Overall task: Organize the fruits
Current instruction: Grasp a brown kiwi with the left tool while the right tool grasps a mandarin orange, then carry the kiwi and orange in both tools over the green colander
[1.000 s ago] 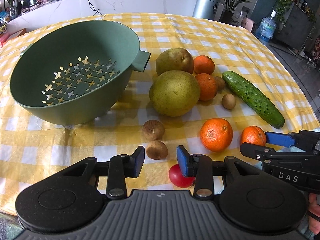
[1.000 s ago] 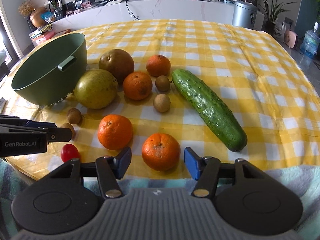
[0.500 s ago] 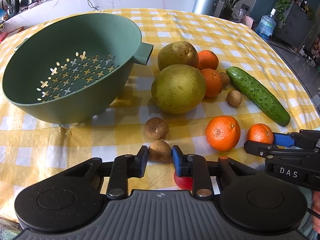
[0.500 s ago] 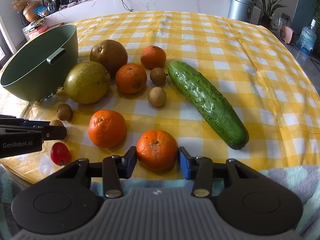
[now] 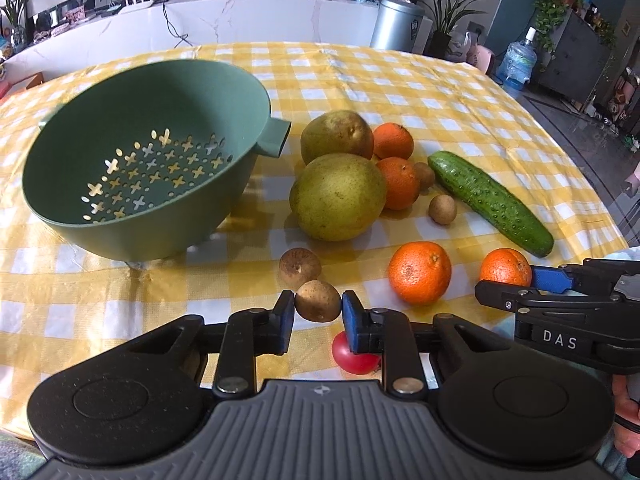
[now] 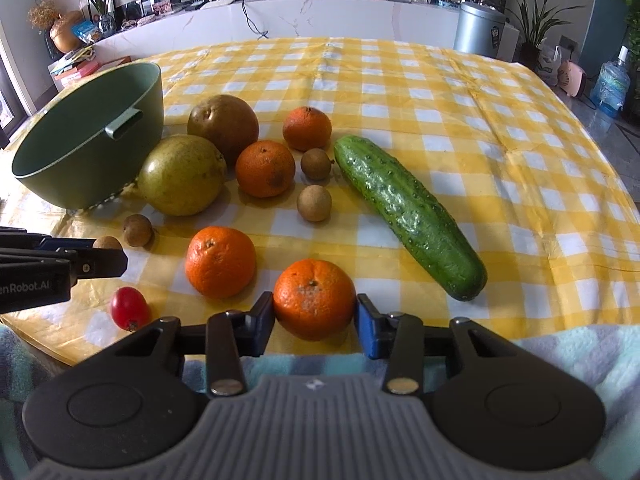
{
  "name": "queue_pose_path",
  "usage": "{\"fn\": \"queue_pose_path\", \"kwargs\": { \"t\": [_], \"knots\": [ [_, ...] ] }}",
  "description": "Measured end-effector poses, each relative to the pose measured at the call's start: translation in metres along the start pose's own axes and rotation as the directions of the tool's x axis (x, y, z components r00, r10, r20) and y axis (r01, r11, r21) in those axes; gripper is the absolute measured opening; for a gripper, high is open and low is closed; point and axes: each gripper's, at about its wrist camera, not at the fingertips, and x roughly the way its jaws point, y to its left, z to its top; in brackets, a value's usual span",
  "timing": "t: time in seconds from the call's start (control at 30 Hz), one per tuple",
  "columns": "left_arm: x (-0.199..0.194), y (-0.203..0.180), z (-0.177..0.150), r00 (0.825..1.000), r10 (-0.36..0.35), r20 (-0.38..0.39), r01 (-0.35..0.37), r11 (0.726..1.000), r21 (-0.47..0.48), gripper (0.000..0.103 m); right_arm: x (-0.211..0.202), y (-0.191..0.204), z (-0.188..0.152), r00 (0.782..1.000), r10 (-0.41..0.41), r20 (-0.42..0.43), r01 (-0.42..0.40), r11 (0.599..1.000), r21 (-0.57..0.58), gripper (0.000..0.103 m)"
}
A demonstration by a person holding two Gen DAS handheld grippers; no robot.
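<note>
My left gripper is shut on a small brown longan and holds it just above the cloth; it also shows in the right wrist view. My right gripper is shut on an orange mandarin, seen too in the left wrist view. A green colander stands at the left, empty. Two large pears, more mandarins, loose longans and a red cherry tomato lie on the yellow checked cloth.
A long green cucumber lies diagonally at the right of the fruit. The table's near edge with a blue-green blanket is just below my right gripper. A white counter runs behind the table.
Both grippers moved forward and closed: the left onto the near longan, the right onto the near mandarin. Both have since risen slightly with their fruit.
</note>
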Motion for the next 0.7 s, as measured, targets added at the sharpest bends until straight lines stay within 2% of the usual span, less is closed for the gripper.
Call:
{"fn": "queue_pose_path", "kwargs": {
  "t": [0.2,0.4,0.53,0.7],
  "knots": [
    [-0.031,-0.005,0.004,0.997,-0.02,0.069,0.018,0.999,0.031,0.028,-0.032,0.005,0.001,0.992,0.072,0.106,-0.07,0.997,-0.026,0.04],
    [-0.066,-0.003,0.019,0.993,-0.014,0.12,0.005,0.997,0.079,0.028,-0.066,0.022,0.021,0.969,0.142,0.204,-0.115,0.984,-0.139,0.04],
    [-0.087,0.011,0.035,0.99,-0.009,0.141,-0.007,0.994,0.11,0.028,-0.076,0.039,0.046,0.951,0.231,0.207,-0.184,0.958,-0.222,0.04],
    [-0.101,0.033,0.058,0.987,0.045,0.154,-0.075,0.977,0.199,0.028,-0.073,0.07,0.079,0.923,0.347,0.168,-0.285,0.908,-0.307,0.04]
  ]
}}
